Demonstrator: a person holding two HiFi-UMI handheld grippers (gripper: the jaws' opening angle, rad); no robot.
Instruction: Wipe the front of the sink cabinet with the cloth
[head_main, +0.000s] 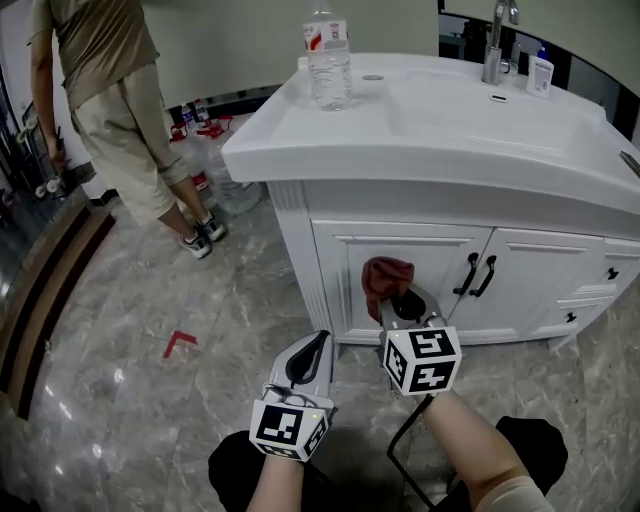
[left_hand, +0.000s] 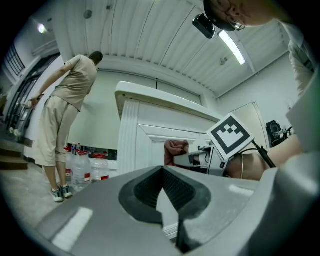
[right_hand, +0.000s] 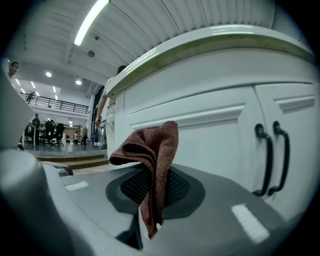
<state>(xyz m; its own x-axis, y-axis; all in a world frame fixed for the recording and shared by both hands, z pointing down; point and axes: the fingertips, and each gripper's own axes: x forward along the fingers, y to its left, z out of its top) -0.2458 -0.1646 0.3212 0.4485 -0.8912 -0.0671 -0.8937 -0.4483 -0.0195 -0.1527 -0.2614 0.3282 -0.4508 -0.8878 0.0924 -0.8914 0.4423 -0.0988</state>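
Right gripper (head_main: 398, 300) pinches a folded reddish-brown terry cloth (head_main: 386, 275) before the white panelled sink cabinet (head_main: 440, 262); left gripper (head_main: 318, 345) pressed together, empty.

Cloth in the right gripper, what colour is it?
The cloth is reddish brown, clearest in the right gripper view.

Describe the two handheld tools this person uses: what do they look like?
Both the left gripper and right gripper are grey plastic shells tapering to two jaws lined with black textured pads. Each carries a white cube printed with black square markers. A black cable trails from the right one. Forearms are bare.
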